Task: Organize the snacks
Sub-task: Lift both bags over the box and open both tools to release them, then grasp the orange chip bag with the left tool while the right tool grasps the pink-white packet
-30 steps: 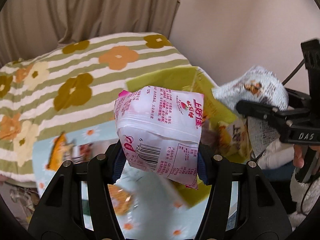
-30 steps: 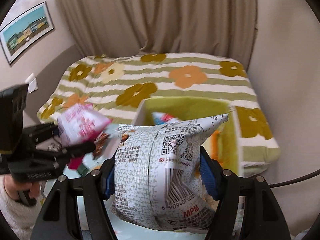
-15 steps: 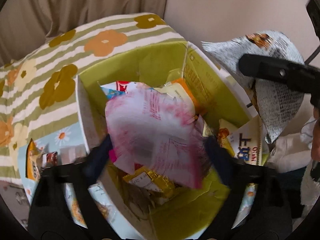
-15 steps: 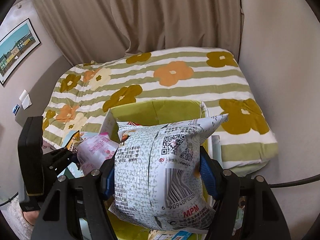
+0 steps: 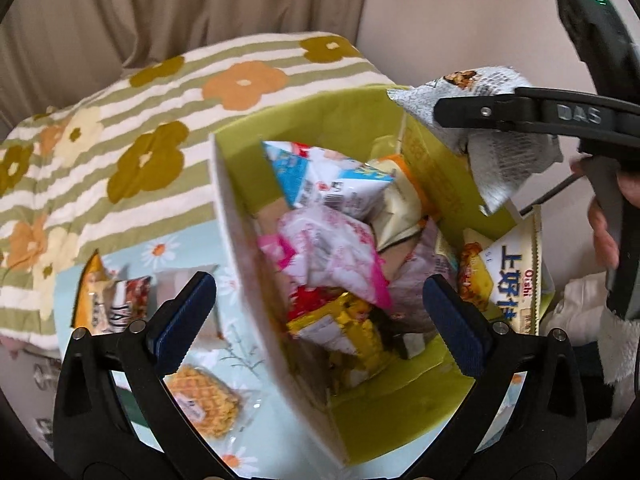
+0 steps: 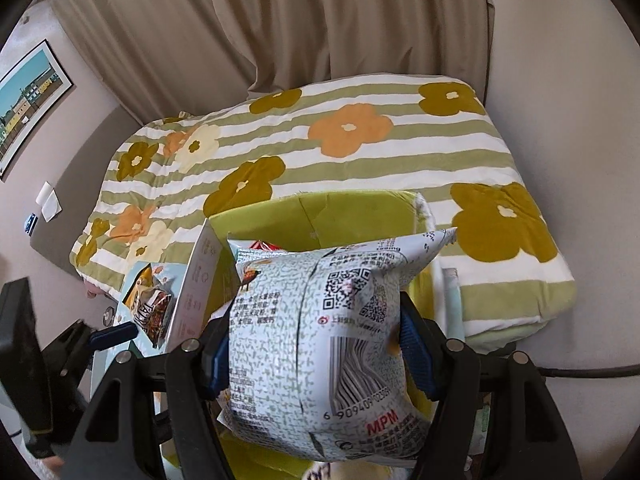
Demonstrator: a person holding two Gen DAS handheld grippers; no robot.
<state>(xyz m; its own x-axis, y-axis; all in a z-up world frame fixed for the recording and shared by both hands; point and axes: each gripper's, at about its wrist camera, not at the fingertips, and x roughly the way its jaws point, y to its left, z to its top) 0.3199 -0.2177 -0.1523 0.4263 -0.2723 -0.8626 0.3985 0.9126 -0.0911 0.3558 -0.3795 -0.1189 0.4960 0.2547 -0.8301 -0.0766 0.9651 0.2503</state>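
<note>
Grey-speckled puffy snack bag (image 6: 320, 344), barcode, QR codes, red "MPM"

Place: a home bedroom
Signs: bed (image 6: 320, 152) with flowered striped quilt, beige curtains (image 6: 280, 20), framed picture (image 6: 28, 92) on wall

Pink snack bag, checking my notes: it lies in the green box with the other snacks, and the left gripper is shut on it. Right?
Not quite. The pink snack bag does lie in the green box, but the left gripper is open and empty, as the left wrist view shows.
</note>
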